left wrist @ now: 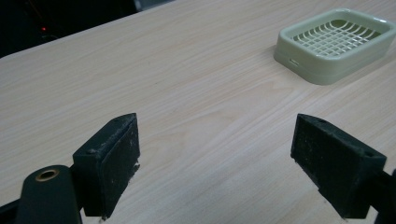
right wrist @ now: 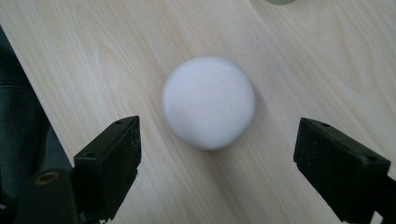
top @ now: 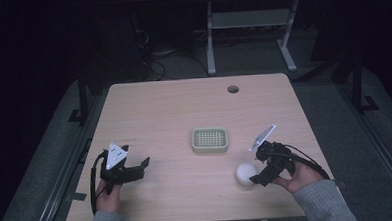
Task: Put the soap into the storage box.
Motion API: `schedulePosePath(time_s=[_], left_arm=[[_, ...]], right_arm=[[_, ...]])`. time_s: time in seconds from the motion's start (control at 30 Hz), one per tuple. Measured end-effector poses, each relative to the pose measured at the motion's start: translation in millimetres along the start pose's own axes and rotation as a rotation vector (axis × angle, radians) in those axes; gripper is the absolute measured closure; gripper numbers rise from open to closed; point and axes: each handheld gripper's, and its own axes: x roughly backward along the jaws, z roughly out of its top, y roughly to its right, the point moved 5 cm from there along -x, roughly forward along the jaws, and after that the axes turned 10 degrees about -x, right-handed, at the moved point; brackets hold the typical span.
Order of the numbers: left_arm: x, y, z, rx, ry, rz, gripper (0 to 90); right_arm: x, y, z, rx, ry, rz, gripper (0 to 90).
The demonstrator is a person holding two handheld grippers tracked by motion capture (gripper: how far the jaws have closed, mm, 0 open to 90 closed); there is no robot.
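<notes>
A round white soap bar point(top: 246, 174) point(right wrist: 208, 101) lies on the wooden table point(top: 174, 111) near its front right. My right gripper point(top: 261, 178) point(right wrist: 217, 163) hovers just right of the soap, open, jaws wide apart, soap just ahead of the gap. A pale green slatted soap dish point(top: 210, 139) point(left wrist: 334, 43) sits at the table's middle, empty. My left gripper point(top: 142, 168) point(left wrist: 217, 163) is open near the front left, pointing toward the dish, with bare table between its jaws.
A round cable hole point(top: 233, 89) is in the table near its far edge. The table's front edge runs close under both hands. A metal desk frame point(top: 250, 33) stands on the dark floor beyond the table.
</notes>
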Motion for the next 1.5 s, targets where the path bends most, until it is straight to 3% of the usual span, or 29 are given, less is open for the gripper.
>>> schedulePosePath(time_s=[0.47, 1.0, 1.5], left_arm=[[0.0, -0.8, 0.2, 0.009, 0.002, 0.003, 15.2], [-0.1, -0.7, 0.3, 0.005, 0.001, 0.004, 15.2], [0.3, -2.0, 0.1, 0.011, 0.004, 0.007, 15.2]], right_arm=[[-18.1, -4.0, 11.4, 0.020, -0.051, 0.000, 14.3], [-37.9, -4.3, 16.0, 0.011, -0.113, 0.015, 14.3], [-50.7, -4.8, 18.3, 0.028, -0.170, -0.005, 14.3]])
